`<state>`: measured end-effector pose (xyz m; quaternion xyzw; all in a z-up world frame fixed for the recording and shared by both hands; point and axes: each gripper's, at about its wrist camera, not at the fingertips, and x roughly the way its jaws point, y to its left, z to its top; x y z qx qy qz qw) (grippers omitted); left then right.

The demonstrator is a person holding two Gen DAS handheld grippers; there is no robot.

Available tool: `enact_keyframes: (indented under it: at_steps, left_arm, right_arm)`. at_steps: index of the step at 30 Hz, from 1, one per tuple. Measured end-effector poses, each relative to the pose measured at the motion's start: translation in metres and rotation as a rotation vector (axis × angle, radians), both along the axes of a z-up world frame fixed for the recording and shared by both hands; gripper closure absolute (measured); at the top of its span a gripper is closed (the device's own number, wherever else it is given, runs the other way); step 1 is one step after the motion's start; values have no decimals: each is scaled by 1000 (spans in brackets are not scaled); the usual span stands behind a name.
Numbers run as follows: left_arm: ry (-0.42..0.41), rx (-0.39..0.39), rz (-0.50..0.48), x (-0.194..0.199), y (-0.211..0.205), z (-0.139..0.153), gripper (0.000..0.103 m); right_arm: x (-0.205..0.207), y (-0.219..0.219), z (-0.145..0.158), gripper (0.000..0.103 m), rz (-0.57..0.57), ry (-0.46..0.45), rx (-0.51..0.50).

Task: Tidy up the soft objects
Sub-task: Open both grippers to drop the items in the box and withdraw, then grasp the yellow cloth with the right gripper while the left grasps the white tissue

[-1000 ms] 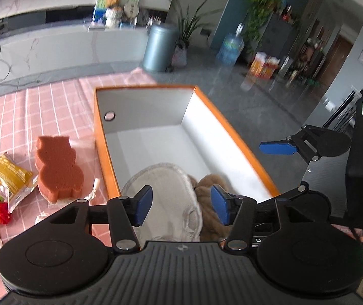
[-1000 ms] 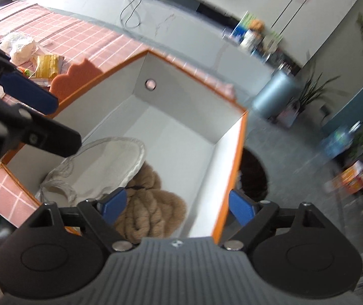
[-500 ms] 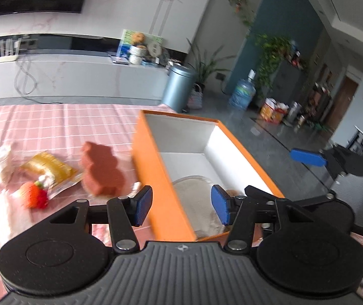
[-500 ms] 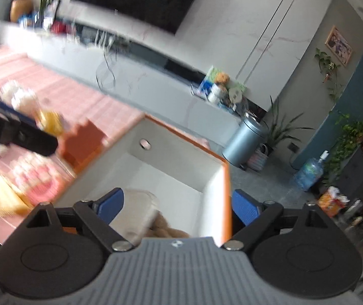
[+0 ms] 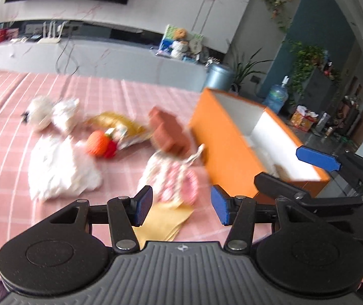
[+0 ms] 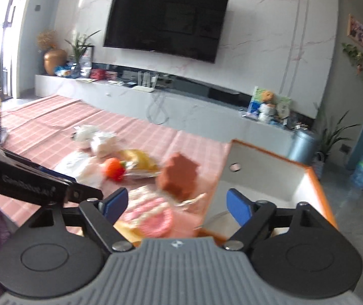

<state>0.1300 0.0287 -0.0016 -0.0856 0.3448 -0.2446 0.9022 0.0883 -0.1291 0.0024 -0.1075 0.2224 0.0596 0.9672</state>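
Note:
An orange box (image 5: 234,150) with a white inside stands at the table's right end; it also shows in the right wrist view (image 6: 321,190). Soft things lie left of it: a brown sponge block (image 5: 168,133), a pink and white cloth (image 5: 174,180), an orange knitted fruit (image 5: 100,147), a white cloth (image 5: 59,170), a yellow cloth (image 5: 166,221). My left gripper (image 5: 180,204) is open and empty, just above the pink cloth. My right gripper (image 6: 176,204) is open and empty, over the box's near left corner; the sponge block (image 6: 179,178) lies beyond it.
A pink checked tablecloth (image 5: 11,117) covers the table. A white plush toy (image 5: 39,111) and a gold packet (image 5: 115,124) lie further back. My right gripper's fingers (image 5: 316,157) reach in beside the box in the left wrist view. A TV wall and a low cabinet (image 6: 186,101) stand behind.
Both grippers have pulled back and swung left, away from inside the box and toward the pile of soft things on the tablecloth. Both stay open and empty.

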Motion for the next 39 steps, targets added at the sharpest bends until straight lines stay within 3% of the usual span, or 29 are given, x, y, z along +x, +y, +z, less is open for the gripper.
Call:
enact_keyframes:
  at_steps: [8,12,15,18,27,30,33,35,39]
  left_arm:
    - [109,-22,68,1,32,-34,46]
    - [116,-8,87,0,33,-42,46]
    - [109,45,115,4,37,-49,46]
    - [130,50,135,9,42,-58,46]
    - [171,62,167,24,43,-71,46]
    - [182,66,163,29,42,-76,46]
    - [174,74,161,31,41,-77,46]
    - [170,75,158,33,40,-77,46]
    - [156,72,158,34,41,-77,46]
  right_arm:
    - [4,44,-41,34,157,122,-23]
    - [21,55,-65,37,179,190,-36]
    - [38,53,-75,34,168,240,10]
    - [54,52,-85,24,168,282,60]
    - [75,58,-112,20,182,323,45]
    - [82,52,-118,17,168,338,101]
    - [83,54,-119,18,175,323,95]
    - [83,55,-120,21,183,309,96]
    - [82,60,-118,40,219,283,88]
